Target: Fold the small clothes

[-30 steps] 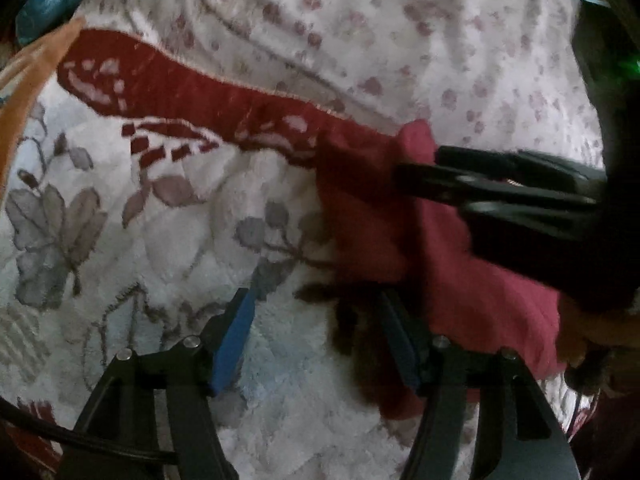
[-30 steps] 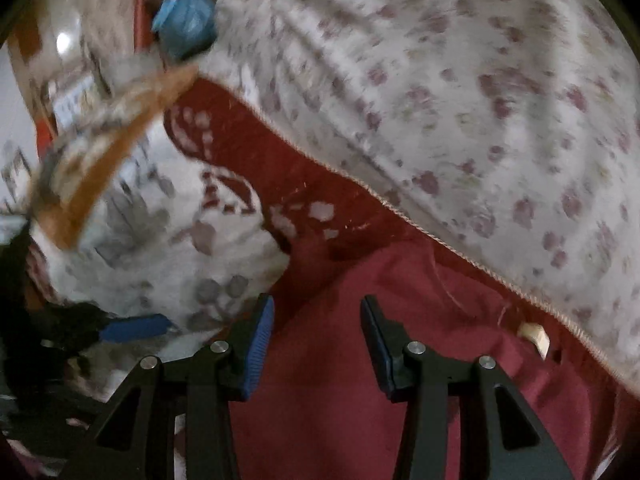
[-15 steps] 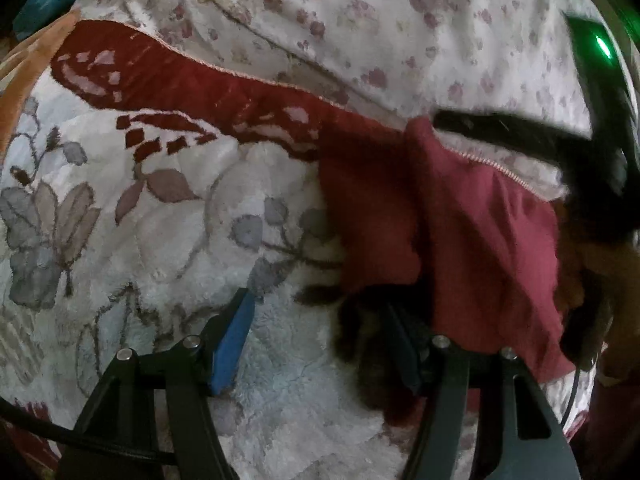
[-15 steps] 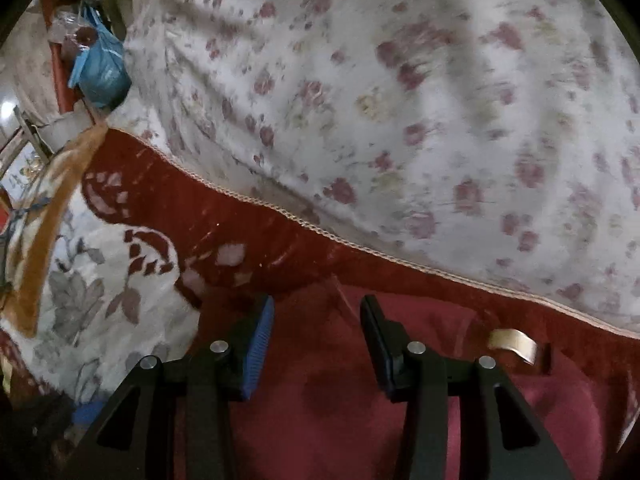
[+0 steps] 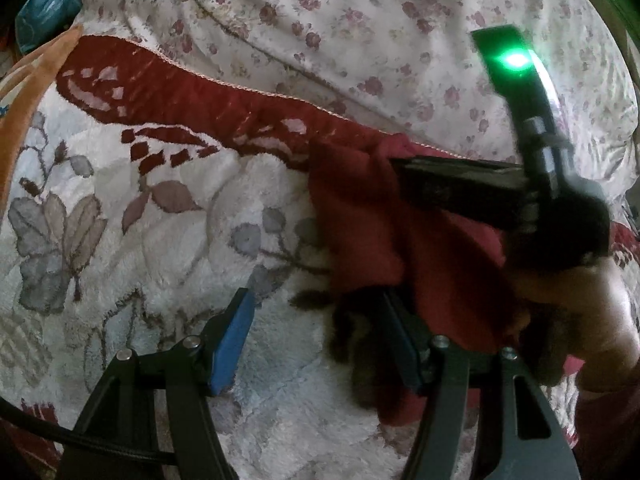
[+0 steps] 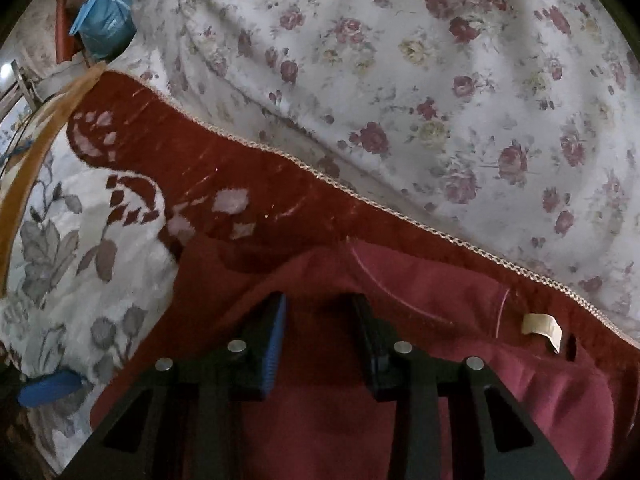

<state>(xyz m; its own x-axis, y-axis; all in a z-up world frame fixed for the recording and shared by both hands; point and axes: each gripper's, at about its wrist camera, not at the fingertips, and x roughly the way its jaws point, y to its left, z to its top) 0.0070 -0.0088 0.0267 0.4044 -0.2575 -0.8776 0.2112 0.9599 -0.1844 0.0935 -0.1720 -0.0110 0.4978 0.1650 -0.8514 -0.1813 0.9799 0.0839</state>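
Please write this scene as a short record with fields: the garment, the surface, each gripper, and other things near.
garment: dark red garment, lying crumpled, small pale label showing
surface: plush floral blanket with a red border, beside a flowered sheet
left gripper: jaws apart, over the garment's edge; whether it presses the cloth cannot be told
right gripper: jaws closing, garment cloth between them
hand: a hand holds the right gripper's handle
nearby: blue bag at the far left corner

Red garment [image 5: 440, 264] hides the left gripper's right finger tip.
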